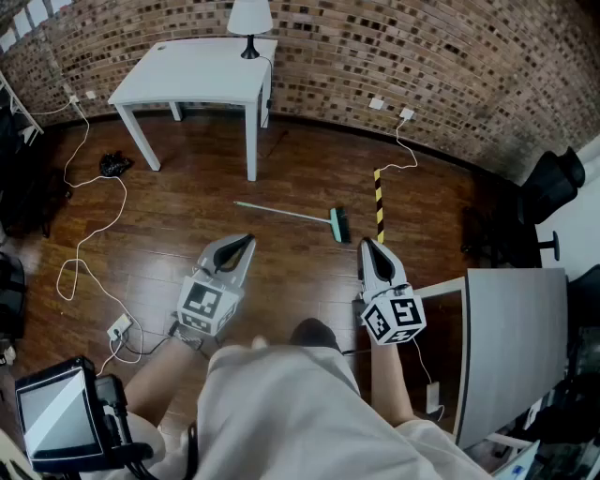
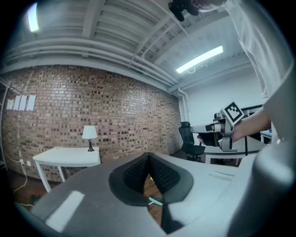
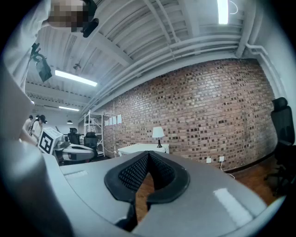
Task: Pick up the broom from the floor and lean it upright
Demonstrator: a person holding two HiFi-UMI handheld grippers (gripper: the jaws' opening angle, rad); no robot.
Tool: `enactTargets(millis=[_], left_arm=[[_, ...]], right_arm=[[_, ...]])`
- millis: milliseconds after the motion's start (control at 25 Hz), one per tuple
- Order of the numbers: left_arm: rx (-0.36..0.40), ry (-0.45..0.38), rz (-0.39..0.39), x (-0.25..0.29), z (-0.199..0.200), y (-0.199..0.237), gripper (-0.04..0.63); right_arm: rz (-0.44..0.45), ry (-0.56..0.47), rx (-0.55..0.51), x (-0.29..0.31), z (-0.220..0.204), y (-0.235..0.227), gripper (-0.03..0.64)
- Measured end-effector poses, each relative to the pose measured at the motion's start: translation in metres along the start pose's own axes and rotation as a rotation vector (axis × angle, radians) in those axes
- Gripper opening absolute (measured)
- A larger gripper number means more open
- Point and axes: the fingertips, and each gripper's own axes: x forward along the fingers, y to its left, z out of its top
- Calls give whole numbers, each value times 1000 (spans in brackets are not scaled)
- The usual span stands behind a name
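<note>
The broom [image 1: 300, 216], with a thin teal handle and a dark head, lies flat on the wooden floor ahead of me. My left gripper [image 1: 246, 242] is held level, short of the broom and to its left, jaws shut and empty. My right gripper [image 1: 367, 246] hovers just right of the broom head, also shut on nothing. In the left gripper view the closed jaw tips [image 2: 148, 157] meet, and a bit of the broom [image 2: 156, 201] shows on the floor below them. The right gripper view shows its tips [image 3: 148, 155] together, with bare floor beneath.
A white table [image 1: 202, 75] with a lamp [image 1: 249, 23] stands by the brick wall. A yellow-black striped strip [image 1: 379, 202] lies beside the broom head. Cables [image 1: 94, 225] and a power strip [image 1: 119, 327] trail at left. A grey desk [image 1: 511, 337] and an office chair [image 1: 553, 183] are at right.
</note>
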Motion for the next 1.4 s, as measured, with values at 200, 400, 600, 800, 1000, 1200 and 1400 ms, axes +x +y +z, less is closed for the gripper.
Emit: enactTargets(millis=[200,400,600,800,1000,1200,1400], left_arm=[[-38,-45,57,5,9,8,1],[-68,-14,79,29,5,37,2],[-91,29,128,81,-6,78,2],[-40,40,161,145,6,113,2],[-37,52,226,222,23,153,2],[-37,73,250,278,36,178,2],[-44,88,230,310,32,198,1]], right_arm=[[-34,-3,7,-4,-8,-6,14],[-48,6,21,32,-9,-33,14],[-23,19,22,94,-13,-78,14],[42,33,10,169,-6,-121,14],[79,33,22,239,16,-180,14],[87,31,49,291,33,-231,14],[102,42,39,330,42,-246,14]])
